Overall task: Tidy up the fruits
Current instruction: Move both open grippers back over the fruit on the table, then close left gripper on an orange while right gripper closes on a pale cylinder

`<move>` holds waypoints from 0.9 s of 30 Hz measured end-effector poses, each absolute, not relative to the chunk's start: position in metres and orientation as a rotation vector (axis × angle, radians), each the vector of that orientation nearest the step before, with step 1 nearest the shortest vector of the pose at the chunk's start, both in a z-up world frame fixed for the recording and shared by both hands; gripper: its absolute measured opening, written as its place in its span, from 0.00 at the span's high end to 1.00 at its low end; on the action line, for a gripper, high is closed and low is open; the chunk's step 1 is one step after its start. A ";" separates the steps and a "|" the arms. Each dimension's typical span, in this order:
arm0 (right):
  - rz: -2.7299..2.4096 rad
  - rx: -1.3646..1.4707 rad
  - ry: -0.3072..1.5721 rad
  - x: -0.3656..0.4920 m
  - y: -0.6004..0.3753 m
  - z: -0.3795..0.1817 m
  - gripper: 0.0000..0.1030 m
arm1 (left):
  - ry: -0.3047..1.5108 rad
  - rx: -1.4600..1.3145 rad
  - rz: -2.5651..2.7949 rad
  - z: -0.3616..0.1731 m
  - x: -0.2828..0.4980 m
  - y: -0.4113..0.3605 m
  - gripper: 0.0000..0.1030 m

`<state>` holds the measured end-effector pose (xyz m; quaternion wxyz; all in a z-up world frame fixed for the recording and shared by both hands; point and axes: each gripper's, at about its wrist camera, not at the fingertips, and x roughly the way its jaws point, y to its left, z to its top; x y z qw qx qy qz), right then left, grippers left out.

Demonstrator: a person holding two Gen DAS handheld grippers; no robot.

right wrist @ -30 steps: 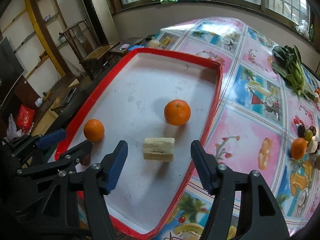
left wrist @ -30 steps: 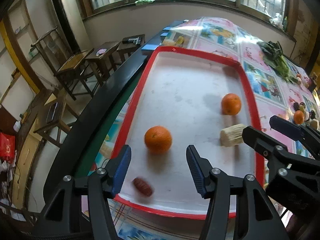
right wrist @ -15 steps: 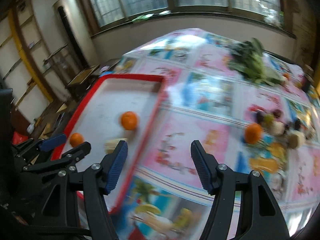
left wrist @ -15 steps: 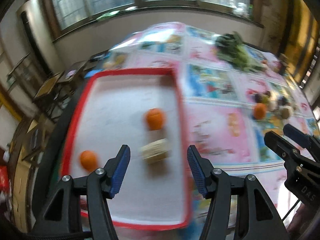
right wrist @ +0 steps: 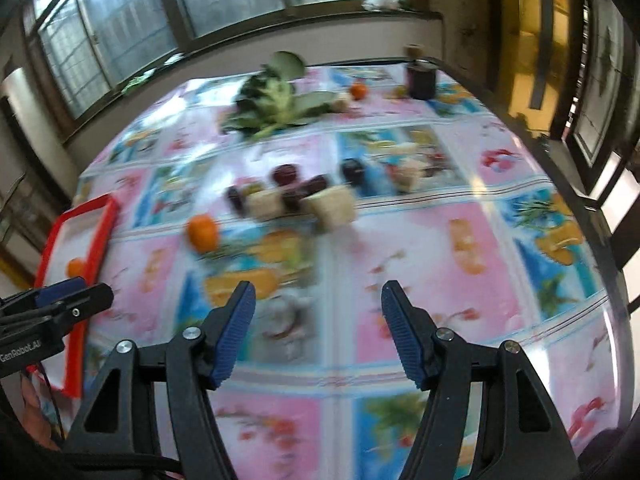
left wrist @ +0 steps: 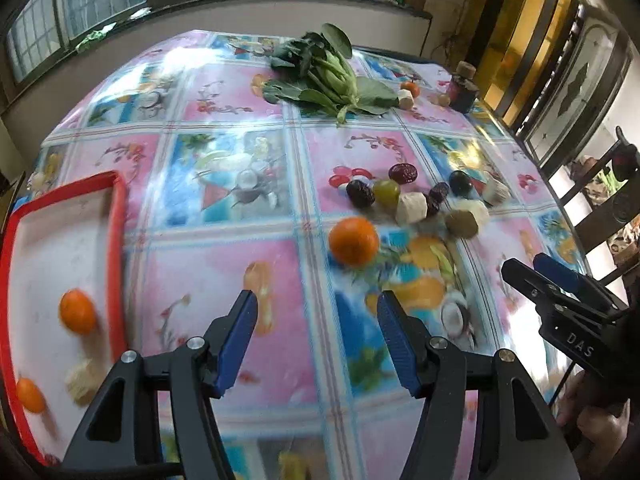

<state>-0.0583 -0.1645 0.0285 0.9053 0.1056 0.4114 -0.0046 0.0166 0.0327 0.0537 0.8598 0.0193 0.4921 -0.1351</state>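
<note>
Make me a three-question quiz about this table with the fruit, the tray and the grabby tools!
1. Where is the leafy green vegetable?
A. at the table's far side
B. in the tray
C. between a tool's fingers

2. How many oranges lie in the red-rimmed tray in the left wrist view?
A. none
B. two
C. five

3. What is the left tool doing?
A. squeezing an orange
B. holding nothing
C. gripping the tray

Answers:
1 A, it lies beyond the fruit pile, toward the window.
2 B, one orange mid-tray, another orange near the front edge.
3 B, only tablecloth shows between its fingers.
</note>
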 end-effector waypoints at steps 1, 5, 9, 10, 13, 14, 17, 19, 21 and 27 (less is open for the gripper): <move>-0.015 0.211 0.856 -0.052 -0.169 0.027 0.36 | 1.034 0.044 -0.284 0.052 0.022 0.029 0.40; 0.001 0.205 0.881 -0.026 -0.178 0.020 0.36 | 1.063 0.040 -0.327 0.041 0.034 0.016 0.40; 0.026 0.179 0.899 -0.007 -0.178 0.014 0.36 | 1.064 0.048 -0.359 0.035 0.042 0.006 0.39; 0.037 0.176 0.902 -0.003 -0.178 0.013 0.36 | 1.070 0.049 -0.368 0.034 0.045 0.004 0.39; 0.050 0.148 0.906 0.008 -0.173 0.011 0.35 | 1.081 0.032 -0.371 0.028 0.056 0.002 0.39; 0.054 0.143 0.908 0.010 -0.172 0.011 0.35 | 1.088 0.019 -0.372 0.026 0.059 0.003 0.39; 0.057 0.135 0.914 0.020 -0.171 0.006 0.36 | 1.106 -0.003 -0.384 0.021 0.064 0.004 0.38; 0.067 0.134 0.922 0.025 -0.170 0.003 0.36 | 1.105 0.004 -0.388 0.019 0.067 0.003 0.38; 0.068 0.129 0.924 0.028 -0.169 0.001 0.36 | 1.096 0.013 -0.391 0.018 0.067 0.002 0.38; 0.068 0.129 0.927 0.032 -0.167 -0.002 0.60 | 1.071 0.037 -0.395 0.017 0.069 -0.003 0.38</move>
